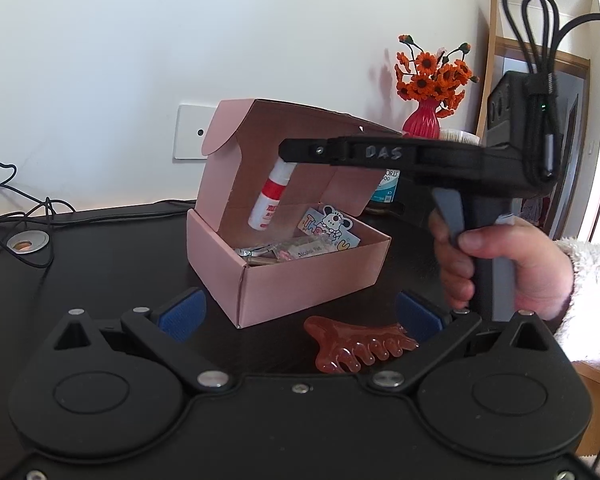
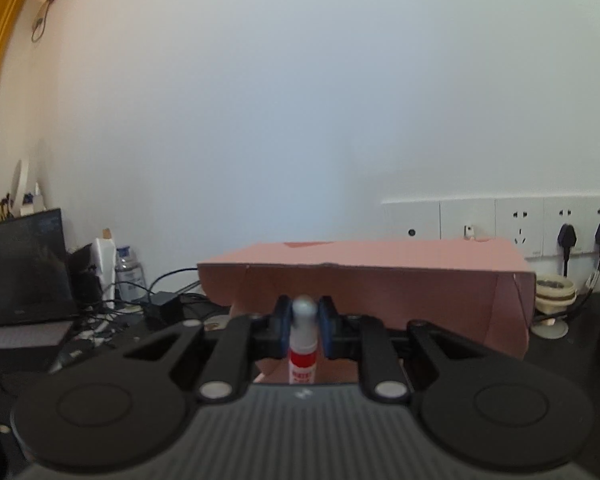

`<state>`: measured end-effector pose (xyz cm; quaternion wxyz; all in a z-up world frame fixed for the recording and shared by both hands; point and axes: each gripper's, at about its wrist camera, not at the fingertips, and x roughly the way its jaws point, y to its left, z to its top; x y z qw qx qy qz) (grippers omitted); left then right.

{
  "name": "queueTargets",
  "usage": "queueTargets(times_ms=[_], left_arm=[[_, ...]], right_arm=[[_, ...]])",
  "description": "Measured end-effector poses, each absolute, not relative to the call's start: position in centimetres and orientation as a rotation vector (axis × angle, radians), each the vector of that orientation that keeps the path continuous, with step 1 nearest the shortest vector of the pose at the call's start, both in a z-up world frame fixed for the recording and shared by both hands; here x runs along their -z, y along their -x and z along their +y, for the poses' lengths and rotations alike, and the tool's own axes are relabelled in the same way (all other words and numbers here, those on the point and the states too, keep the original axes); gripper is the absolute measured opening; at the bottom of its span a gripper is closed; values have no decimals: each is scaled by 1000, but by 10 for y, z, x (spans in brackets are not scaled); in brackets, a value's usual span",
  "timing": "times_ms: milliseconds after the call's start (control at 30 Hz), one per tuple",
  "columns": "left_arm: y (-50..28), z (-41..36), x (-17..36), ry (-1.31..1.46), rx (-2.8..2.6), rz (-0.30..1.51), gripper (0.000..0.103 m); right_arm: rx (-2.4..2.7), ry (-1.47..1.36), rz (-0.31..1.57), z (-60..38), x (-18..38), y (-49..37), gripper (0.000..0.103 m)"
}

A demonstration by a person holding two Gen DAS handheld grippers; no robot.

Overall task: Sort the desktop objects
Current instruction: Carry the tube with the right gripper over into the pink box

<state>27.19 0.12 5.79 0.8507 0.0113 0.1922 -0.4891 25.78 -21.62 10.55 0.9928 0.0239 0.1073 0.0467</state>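
The little red-and-white bottle (image 1: 265, 200) is clamped by its cap in the right gripper (image 1: 286, 152), dangling over the open pink box (image 1: 300, 280) so it can be dropped in. The left gripper (image 1: 300, 312) is kept open and empty above the table (image 1: 100, 264), probably for the orange comb (image 1: 356, 344) next.

**Two wrist cameras, one pink box between them**

The left wrist camera sits low over the dark desk (image 1: 100, 248), looking across it toward the white back wall (image 1: 140, 40), with the open pink cardboard box (image 1: 292, 276) near, mid-frame. The right wrist camera looks nearly level from close above that same box (image 2: 364, 276) toward the wall and its row of white sockets (image 2: 520, 224). Both views share the box, the wall, and the small white-and-red bottle (image 1: 266, 200) (image 2: 302, 344).
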Motion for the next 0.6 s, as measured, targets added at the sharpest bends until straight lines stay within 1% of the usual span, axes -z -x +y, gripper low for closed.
queueTargets(times_ms=[167, 267, 500, 600], left_arm=[[-272, 1, -58, -25, 1032, 408, 103], [-272, 0, -58, -32, 1035, 406, 103], [-269, -1, -58, -49, 1038, 394, 103], [-269, -1, -58, -49, 1040, 391, 103]], right_arm=[[-22, 99, 232, -213, -96, -265, 15], [17, 238, 215, -214, -91, -261, 15], [35, 488, 254, -200, -69, -265, 15], [22, 554, 271, -190, -61, -268, 15]])
